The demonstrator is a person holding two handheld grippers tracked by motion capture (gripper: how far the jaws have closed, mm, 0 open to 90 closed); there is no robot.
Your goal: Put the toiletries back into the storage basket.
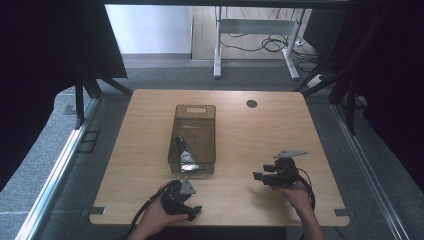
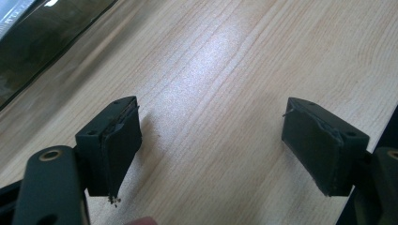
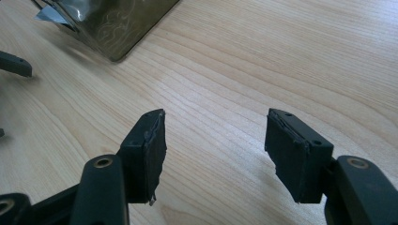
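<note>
1. While the person is resting both hands near the front edge of the bench [image 1: 235,130], the left gripper [image 1: 181,197] is sitting just short of the front end of the clear bin [image 1: 194,137] and the right gripper [image 1: 274,175] is waiting well apart from it, toward the bench's right edge — a ready stance, I judge, with nothing committed yet.
2. In the left gripper view the left gripper [image 2: 211,150] is spreading its jaws wide over bare wood, gripping nothing; in the right gripper view the right gripper [image 3: 213,150] is doing the same, jaws parted and empty.
3. The bin is standing lengthwise near the bench's middle, its handle slot toward the far edge, and it is holding a dark cone-shaped thing [image 1: 183,150] and something shiny at its front end — likely the thing to be handled.
4. No writing is proving legible: pale wavy marks on the bin wall [image 3: 117,23] are too blurred to read.
</note>
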